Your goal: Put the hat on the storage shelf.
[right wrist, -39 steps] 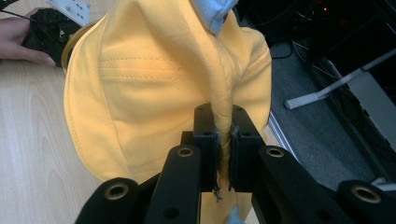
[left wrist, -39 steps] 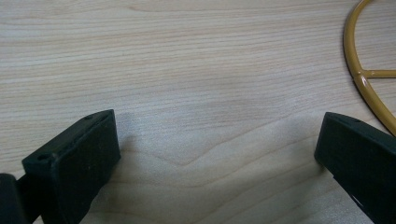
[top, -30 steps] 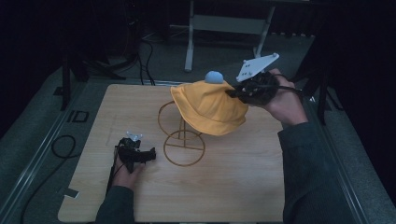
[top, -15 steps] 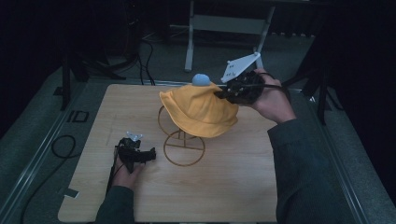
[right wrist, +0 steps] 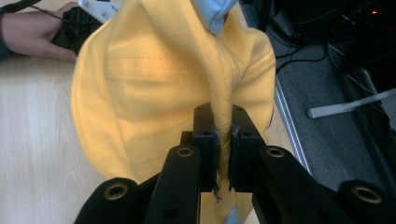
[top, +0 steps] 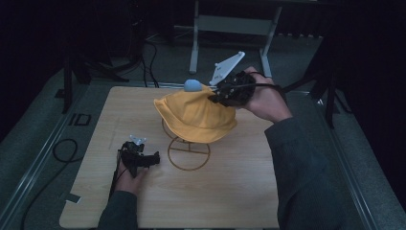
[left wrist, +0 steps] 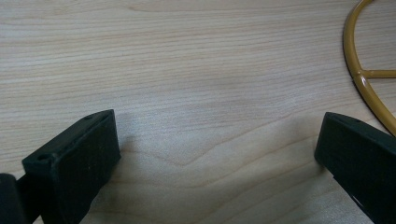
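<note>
— Yellow fabric: the hat (top: 196,115) is draped over the gold wire stand (top: 187,152) near the middle of the worktop (top: 239,191). Which unit has it?

— The right hand-held gripper (top: 216,96). In the right gripper view its jaws are clenched on a bunched fold of the hat's fabric (right wrist: 223,135), close to the pale blue pompom (top: 192,85).

— And the left hand-held gripper (top: 153,159)?

— Resting low on the worktop, left of the stand's base ring. The left gripper view shows its jaws spread wide with bare wood between them; nothing is held. The base ring (left wrist: 362,74) sits just beyond the right-hand jaw.

— Step in hand?

— My reading: the hat is being handled at the stand, either seated on it or lifted off. The frames do not settle which. The crown appears to sit partly on the upper loop, pulled toward the right gripper.

— Requirement for the next move?

— If seating: centre the crown over the loop before releasing, or the hat may slide off. If lifting: pull straight up, and steady the light stand against tipping.
</note>
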`<state>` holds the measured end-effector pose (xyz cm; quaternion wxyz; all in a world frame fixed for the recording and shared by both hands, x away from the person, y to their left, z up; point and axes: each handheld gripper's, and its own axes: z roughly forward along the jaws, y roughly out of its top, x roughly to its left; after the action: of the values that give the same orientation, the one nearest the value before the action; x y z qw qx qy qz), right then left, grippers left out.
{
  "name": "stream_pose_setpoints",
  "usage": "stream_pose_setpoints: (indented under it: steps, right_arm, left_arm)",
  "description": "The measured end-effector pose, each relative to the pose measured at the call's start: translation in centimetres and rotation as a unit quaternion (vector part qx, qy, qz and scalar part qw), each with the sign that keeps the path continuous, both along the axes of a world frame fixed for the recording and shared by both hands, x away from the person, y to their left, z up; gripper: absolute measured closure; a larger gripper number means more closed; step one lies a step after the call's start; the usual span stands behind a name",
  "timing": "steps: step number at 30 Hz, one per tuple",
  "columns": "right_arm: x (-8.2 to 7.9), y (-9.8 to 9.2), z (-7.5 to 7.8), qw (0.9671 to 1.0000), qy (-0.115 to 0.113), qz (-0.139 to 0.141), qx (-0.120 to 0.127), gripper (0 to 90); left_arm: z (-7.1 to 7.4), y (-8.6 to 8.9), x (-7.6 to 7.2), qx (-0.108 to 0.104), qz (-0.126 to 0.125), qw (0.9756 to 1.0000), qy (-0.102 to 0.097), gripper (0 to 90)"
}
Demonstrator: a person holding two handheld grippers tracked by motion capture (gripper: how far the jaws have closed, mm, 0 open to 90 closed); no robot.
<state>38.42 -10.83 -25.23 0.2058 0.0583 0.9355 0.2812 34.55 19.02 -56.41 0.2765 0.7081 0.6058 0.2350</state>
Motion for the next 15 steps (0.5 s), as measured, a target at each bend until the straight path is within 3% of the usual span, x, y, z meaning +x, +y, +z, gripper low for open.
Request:
stream_pose_setpoints:
  steps: [8,15]
  right_arm:
    - [0.2,2.6,-0.2,0.9997,0.001,0.007,-0.022,83.7]
    - [1.0,4.5,-0.9,0.9997,0.006,0.001,-0.024,82.3]
  left_arm:
    - [0.0,0.0,0.0,-0.001,0.0,1.0,0.0,0.0]
    - [0.0,0.0,0.0,0.0,0.0,1.0,0.0,0.0]
